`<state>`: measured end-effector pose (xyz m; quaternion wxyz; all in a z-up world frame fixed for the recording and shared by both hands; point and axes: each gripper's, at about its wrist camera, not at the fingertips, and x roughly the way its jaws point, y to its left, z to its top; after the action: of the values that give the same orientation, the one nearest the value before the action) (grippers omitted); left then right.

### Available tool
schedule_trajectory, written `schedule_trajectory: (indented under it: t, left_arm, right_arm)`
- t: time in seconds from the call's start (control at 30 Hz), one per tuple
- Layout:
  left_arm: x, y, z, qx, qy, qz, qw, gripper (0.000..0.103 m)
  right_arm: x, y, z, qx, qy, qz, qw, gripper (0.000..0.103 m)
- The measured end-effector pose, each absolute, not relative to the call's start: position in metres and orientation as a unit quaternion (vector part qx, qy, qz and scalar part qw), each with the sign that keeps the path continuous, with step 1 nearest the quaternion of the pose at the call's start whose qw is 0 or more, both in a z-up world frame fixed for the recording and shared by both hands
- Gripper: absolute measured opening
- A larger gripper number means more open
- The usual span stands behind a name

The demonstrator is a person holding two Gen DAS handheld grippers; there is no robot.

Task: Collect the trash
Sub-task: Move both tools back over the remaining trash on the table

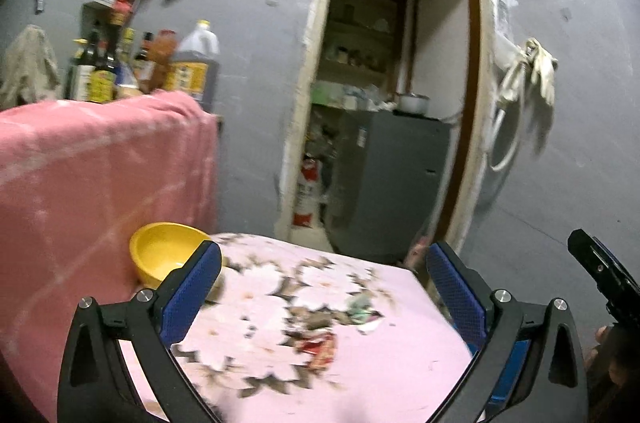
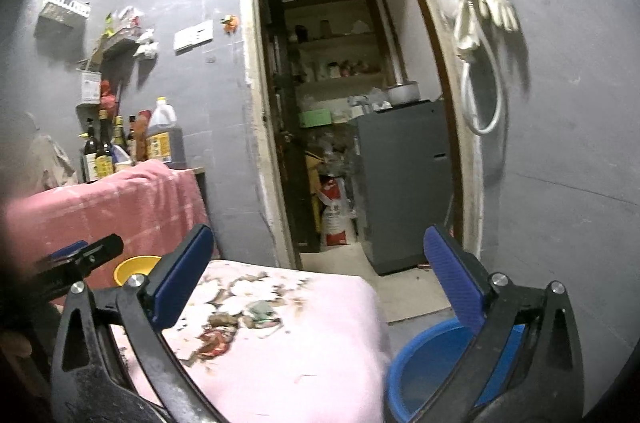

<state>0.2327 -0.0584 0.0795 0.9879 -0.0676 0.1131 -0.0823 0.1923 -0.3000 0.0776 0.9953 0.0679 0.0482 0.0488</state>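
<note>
Left hand-held gripper (image 1: pixel 324 275) wide, empty | right hand-held gripper (image 2: pixel 318 259) wide, empty | trash scraps (image 2: pixel 236 327) lay centre-frame on bench cloth (image 2: pixel 320 363) | blue bin (image 2: pixel 424 371) lower right, likely placed to catch them.

Yellow bowl (image 1: pixel 168 249) on a table under a pink flowered cloth (image 1: pixel 400 355), pink towel (image 1: pixel 100 159) draped beside it, sauce bottles (image 1: pixel 104 71) and a large jug (image 1: pixel 198 63) behind, open doorway with a grey cabinet (image 2: pixel 404 183), white gloves (image 2: pixel 486 5) hanging on the wall
</note>
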Motion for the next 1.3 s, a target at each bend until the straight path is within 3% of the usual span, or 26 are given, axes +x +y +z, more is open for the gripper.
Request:
schedule_trajectory:
  t: [0.6, 1.3]
  left_arm:
    - [0.218, 0.002, 0.040, -0.085, 0.115, -0.035, 0.989, 0.101]
    - [0.290, -0.032, -0.009, -0.073, 0.291, -0.113, 0.947, 0.098]
  right_arm:
    - [0.207, -0.214, 0.050, 0.012, 0.064, 0.115, 0.991, 0.103]
    - [0.291, -0.244, -0.013, 0.001, 0.214, 0.120, 0.969, 0.103]
